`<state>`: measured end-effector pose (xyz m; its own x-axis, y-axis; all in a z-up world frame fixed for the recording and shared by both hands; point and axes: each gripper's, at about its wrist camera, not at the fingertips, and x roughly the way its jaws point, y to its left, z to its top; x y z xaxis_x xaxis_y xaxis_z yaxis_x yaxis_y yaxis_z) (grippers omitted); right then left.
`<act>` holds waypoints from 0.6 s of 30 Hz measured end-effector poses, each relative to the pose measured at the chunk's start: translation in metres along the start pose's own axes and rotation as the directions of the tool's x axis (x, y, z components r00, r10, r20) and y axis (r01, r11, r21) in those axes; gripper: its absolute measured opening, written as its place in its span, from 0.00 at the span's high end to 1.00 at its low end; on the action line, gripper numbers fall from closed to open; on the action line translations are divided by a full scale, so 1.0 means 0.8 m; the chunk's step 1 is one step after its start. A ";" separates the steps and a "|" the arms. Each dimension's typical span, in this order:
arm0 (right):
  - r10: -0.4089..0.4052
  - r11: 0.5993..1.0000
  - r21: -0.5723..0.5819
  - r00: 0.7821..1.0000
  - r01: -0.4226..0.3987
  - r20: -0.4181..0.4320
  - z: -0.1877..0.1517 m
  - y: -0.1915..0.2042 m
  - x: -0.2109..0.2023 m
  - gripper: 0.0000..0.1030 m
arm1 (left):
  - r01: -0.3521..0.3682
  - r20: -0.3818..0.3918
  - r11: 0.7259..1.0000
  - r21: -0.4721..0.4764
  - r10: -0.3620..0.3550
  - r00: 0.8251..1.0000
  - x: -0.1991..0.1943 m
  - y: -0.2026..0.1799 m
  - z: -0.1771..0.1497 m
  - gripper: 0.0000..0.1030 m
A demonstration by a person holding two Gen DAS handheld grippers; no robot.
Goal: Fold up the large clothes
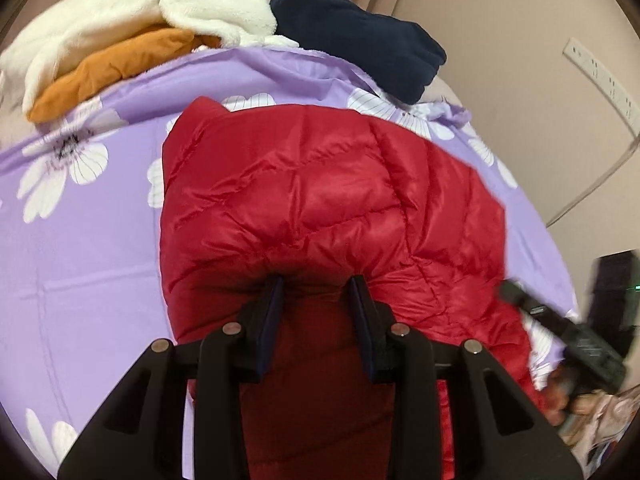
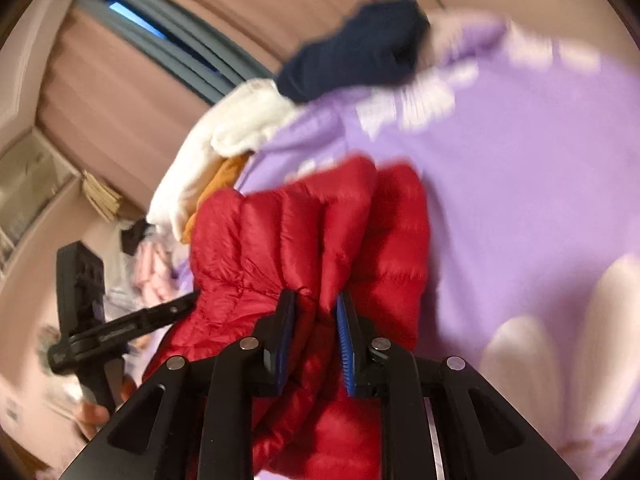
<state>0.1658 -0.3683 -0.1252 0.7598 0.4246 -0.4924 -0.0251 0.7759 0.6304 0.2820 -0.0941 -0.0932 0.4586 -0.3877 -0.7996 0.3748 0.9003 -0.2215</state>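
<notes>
A lilac flowered bed sheet [image 1: 100,240] fills the frame beneath a shiny red quilted puffer jacket [image 1: 320,200], centre frame. Its lower part is cut off; the right wrist view is blurred. Left gripper [image 1: 318,284] and right gripper [image 2: 318,300] fingers both pinch bunched jacket fabric.

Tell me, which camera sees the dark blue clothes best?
The left wrist view: the dark blue garment is sharp there, lying at the far edge of the purple flowered sheet. The right wrist view shows it too, but blurred.
</notes>
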 end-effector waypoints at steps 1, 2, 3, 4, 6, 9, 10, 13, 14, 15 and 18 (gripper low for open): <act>-0.024 0.998 -0.056 0.999 0.026 0.040 0.004 0.016 -0.018 0.82 | -0.004 -0.001 1.000 0.004 0.004 1.000 0.000 0.000 0.000 0.68; -0.026 0.995 -0.093 0.998 0.032 0.062 0.005 0.025 -0.029 0.82 | -0.001 -0.003 1.000 0.002 0.001 1.000 0.000 0.001 -0.001 0.68; -0.014 0.992 -0.127 0.997 0.025 0.080 0.006 0.036 -0.039 0.82 | 0.001 -0.003 1.000 -0.002 -0.001 1.000 0.000 0.003 -0.002 0.68; 0.012 0.987 -0.159 0.996 0.002 0.086 0.007 0.047 -0.048 0.82 | 0.005 -0.003 1.000 -0.008 -0.005 1.000 0.000 0.005 -0.002 0.68; 0.065 0.977 -0.205 0.996 -0.051 0.061 0.003 0.067 -0.054 0.82 | 0.010 -0.004 1.000 -0.021 -0.011 1.000 0.000 0.008 -0.003 0.68; 0.106 0.956 -0.276 0.994 -0.103 -0.001 -0.014 0.094 -0.045 0.82 | 0.007 -0.007 1.000 -0.020 -0.007 1.000 0.001 0.007 -0.002 0.68; 0.106 0.949 -0.296 0.994 -0.106 -0.016 -0.021 0.098 -0.043 0.82 | 0.004 -0.007 1.000 -0.016 -0.004 1.000 0.002 0.006 -0.001 0.68; 0.075 0.926 -0.366 0.995 -0.094 -0.067 -0.048 0.113 -0.024 0.82 | -0.002 -0.007 1.000 -0.011 0.002 1.000 0.003 0.005 -0.001 0.68; 0.057 0.922 -0.377 0.995 -0.084 -0.084 -0.057 0.112 -0.016 0.82 | -0.004 -0.007 1.000 -0.012 0.003 1.000 0.003 0.005 -0.001 0.68; 0.026 0.918 -0.391 0.996 -0.059 -0.090 -0.064 0.109 -0.010 0.83 | -0.004 -0.007 1.000 -0.013 0.004 1.000 0.004 0.005 -0.002 0.68; -0.047 0.906 -0.423 0.992 -0.007 -0.116 -0.085 0.094 0.012 0.83 | -0.011 -0.006 1.000 0.001 0.011 1.000 0.007 0.001 -0.004 0.68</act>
<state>0.1271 -0.2742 -0.1230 0.6793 0.4392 -0.5879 -0.3029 0.8975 0.3205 0.2819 -0.0947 -0.0996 0.4574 -0.3769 -0.8054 0.3709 0.9040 -0.2124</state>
